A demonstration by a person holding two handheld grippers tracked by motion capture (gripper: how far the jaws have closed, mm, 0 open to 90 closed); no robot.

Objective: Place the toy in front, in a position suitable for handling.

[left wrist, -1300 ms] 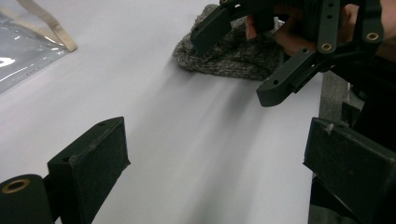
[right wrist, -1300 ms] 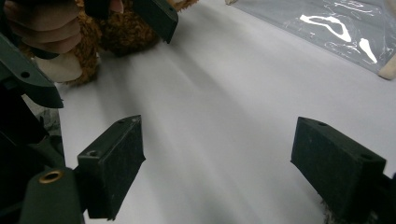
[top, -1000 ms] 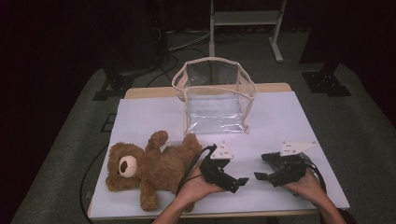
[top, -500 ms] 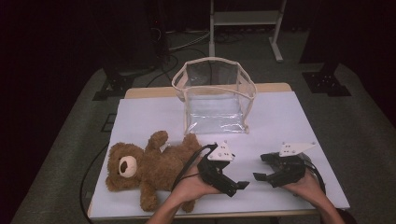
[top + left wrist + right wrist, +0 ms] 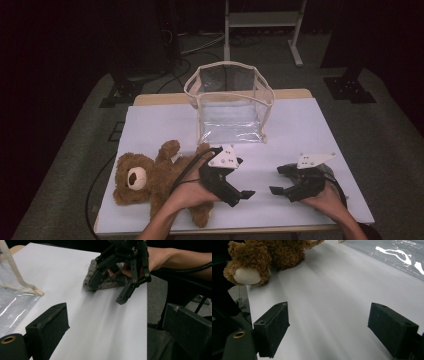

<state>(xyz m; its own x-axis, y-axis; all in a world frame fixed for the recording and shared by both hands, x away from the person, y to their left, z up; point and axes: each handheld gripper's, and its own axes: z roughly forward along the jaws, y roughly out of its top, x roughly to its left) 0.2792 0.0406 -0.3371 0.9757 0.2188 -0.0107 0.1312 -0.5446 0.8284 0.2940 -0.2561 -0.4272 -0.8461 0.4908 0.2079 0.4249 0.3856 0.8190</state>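
A brown teddy bear [image 5: 150, 177] lies on its back at the left of the white table [image 5: 300, 130]; its pale-soled foot [image 5: 247, 275] appears in the right gripper view. My left gripper [image 5: 242, 180] hovers just right of the bear, over its leg, jaws open and pointing right. Its two black pads [image 5: 47, 325] stand wide apart with bare table between. My right gripper [image 5: 277, 181] faces it from the right, also open [image 5: 332, 332] and holding nothing. In the left gripper view the right gripper [image 5: 120, 272] rests over a grey knitted piece [image 5: 105, 281].
A clear plastic bag with cream trim [image 5: 230, 97] stands open at the back middle of the table. Its shiny base [image 5: 399, 255] lies near both grippers. Black cables trail off the front and left edges. Dark floor and stands surround the table.
My left gripper has risen and tilted a little above the bear's leg. The right gripper and the bear have stayed almost still.
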